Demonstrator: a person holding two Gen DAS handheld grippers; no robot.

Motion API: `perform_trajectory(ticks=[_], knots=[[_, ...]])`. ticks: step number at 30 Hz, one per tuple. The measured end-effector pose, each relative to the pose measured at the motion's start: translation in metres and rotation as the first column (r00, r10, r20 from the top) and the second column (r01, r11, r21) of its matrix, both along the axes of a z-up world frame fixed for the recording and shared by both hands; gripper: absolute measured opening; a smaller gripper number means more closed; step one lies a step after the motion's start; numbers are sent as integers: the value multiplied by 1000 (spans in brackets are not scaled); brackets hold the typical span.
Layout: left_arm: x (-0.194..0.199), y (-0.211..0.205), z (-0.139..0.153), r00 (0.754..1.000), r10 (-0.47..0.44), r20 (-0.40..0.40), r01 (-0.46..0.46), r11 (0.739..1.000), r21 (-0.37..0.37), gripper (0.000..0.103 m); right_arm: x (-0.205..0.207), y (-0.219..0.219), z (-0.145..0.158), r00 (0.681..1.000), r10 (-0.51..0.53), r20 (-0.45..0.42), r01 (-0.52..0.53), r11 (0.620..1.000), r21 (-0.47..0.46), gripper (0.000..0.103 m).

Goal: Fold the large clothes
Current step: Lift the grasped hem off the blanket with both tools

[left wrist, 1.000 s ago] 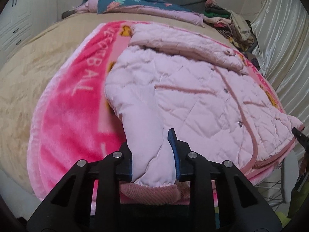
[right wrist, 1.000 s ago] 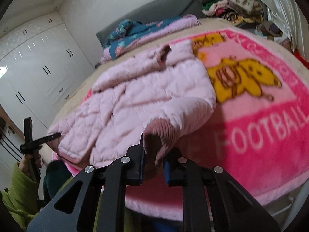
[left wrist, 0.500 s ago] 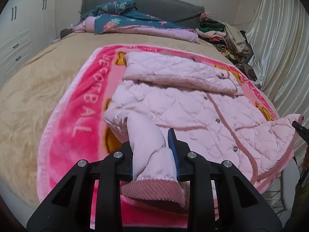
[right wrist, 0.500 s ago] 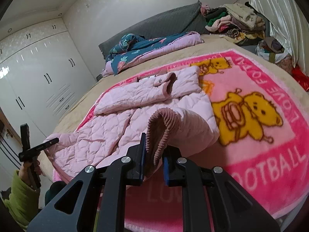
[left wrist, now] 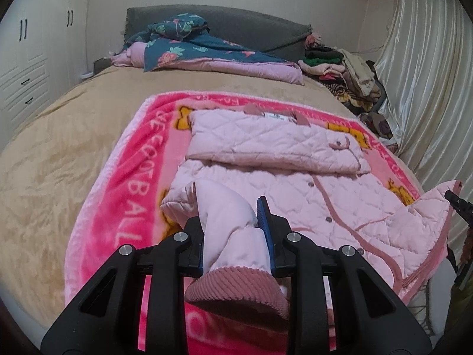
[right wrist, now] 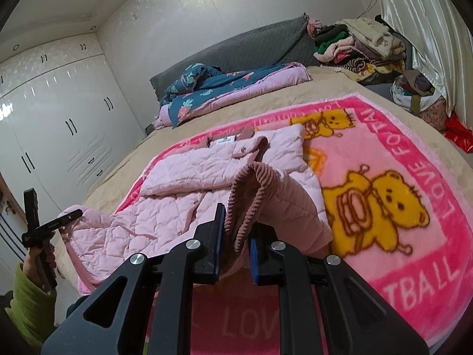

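Observation:
A pale pink quilted jacket (left wrist: 295,183) lies front up on a pink bear blanket (left wrist: 118,207), its hood folded over the chest. My left gripper (left wrist: 230,219) is shut on one sleeve (left wrist: 218,204) just above its ribbed cuff (left wrist: 236,290), holding it off the blanket. The other sleeve's ribbed cuff (right wrist: 245,195) is lifted too, with my right gripper (right wrist: 236,224) shut on it. In the right wrist view the jacket (right wrist: 177,177) spreads left toward the left gripper (right wrist: 50,224). The right gripper (left wrist: 458,204) shows at the edge of the left wrist view.
The blanket (right wrist: 414,153) covers a tan bed (left wrist: 59,148). A blue flowered quilt (left wrist: 207,53) and a pile of clothes (left wrist: 348,71) lie at the headboard end. White wardrobes (right wrist: 59,118) stand left, a curtain (left wrist: 428,88) right. A green-sleeved hand (right wrist: 26,290) holds the left gripper.
Both grippers have risen, each with its sleeve still gripped, pulling the sleeves up off the blanket. More of the far end of the bed shows now.

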State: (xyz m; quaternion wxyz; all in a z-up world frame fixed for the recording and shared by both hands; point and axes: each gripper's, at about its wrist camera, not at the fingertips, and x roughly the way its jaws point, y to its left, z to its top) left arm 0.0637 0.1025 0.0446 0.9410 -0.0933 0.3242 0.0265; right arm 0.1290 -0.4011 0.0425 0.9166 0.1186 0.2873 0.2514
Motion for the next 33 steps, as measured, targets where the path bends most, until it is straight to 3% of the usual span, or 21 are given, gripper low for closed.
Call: perform_trajectory(ticks=[25, 33], knots=[[35, 8, 62, 992, 25, 123, -23, 1000, -12, 20, 32, 1, 67, 990, -46, 130, 41, 998, 42, 12], [52, 20, 65, 988, 77, 134, -71, 996, -49, 20, 48, -1, 68, 987, -81, 135, 74, 995, 61, 12]])
